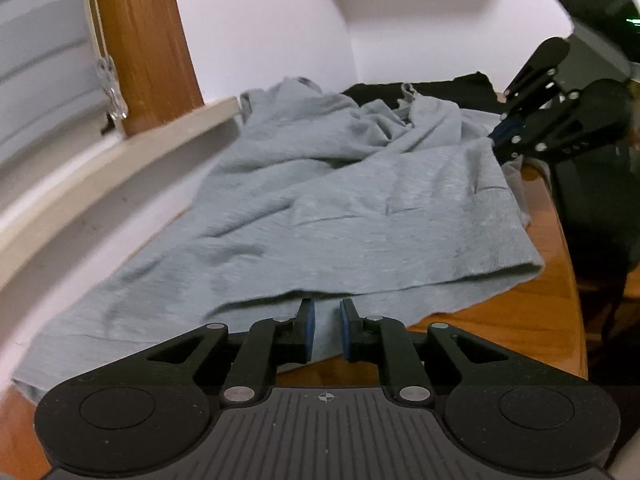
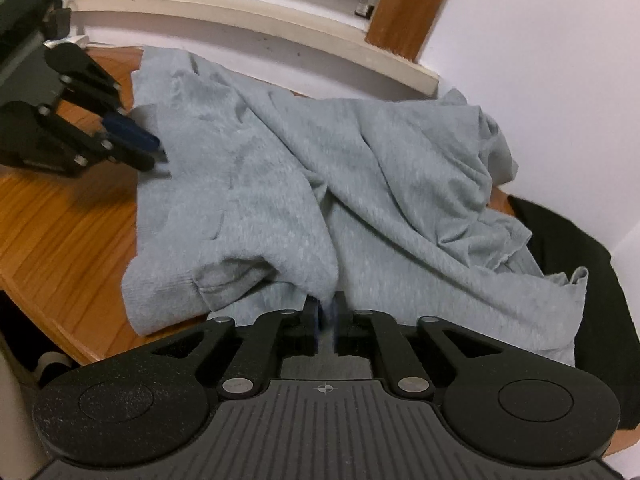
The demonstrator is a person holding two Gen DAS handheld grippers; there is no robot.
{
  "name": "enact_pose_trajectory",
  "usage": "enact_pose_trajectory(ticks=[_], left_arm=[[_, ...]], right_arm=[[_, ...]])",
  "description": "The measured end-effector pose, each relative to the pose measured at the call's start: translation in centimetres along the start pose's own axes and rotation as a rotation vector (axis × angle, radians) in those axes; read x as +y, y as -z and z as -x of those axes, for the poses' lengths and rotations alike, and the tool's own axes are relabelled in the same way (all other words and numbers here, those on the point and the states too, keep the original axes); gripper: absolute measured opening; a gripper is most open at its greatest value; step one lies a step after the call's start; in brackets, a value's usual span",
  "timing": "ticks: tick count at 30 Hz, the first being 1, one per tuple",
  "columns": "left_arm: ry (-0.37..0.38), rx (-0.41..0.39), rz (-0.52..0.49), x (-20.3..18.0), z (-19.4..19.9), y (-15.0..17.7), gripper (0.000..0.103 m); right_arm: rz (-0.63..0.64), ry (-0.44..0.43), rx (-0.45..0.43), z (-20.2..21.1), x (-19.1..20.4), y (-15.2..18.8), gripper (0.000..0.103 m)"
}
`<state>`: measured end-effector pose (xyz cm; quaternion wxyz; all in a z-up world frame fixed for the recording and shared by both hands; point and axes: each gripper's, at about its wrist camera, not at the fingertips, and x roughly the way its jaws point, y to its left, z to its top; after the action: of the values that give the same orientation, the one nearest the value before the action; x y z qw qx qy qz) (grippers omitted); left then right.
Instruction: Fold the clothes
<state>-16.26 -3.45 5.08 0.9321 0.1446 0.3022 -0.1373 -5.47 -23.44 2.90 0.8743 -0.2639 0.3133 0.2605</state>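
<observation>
Both grippers sit at the grey sweatshirt's [image 1: 340, 208] near edge on the wooden table [image 1: 552, 240], the left gripper [image 1: 327, 330] slightly parted with no cloth pinched, the right gripper [image 2: 327, 320] nearly closed with fabric between its pads, apparently setting down a fold.

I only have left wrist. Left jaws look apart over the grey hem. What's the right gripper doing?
Observer: Its own camera shows the right gripper at the near edge of the grey sweatshirt, cloth sitting in a narrow gap between the pads.
Operator: Anything under the far pile?
Observer: A black garment lies to the right, partly under the sweatshirt.
Operator: Where does my left gripper sit from there?
Observer: The left gripper is at the sweatshirt's left edge, over the wooden table.
</observation>
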Motion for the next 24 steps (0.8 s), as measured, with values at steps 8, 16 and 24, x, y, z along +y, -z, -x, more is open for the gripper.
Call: enact_pose_trajectory(ticks=[8, 16, 24], left_arm=[[0.009, 0.036, 0.006, 0.3, -1.0, -0.3, 0.016], [-0.001, 0.090, -0.031, 2.3, 0.6, 0.8, 0.016], [0.012, 0.123, 0.017, 5.6, 3.7, 3.5, 0.016]], right_arm=[[0.166, 0.006, -0.085, 2.4, 3.2, -0.1, 0.049], [0.427, -0.004, -0.105, 2.7, 7.0, -1.3, 0.054], [0.519, -0.176, -0.037, 1.7, 10.0, -2.4, 0.042]])
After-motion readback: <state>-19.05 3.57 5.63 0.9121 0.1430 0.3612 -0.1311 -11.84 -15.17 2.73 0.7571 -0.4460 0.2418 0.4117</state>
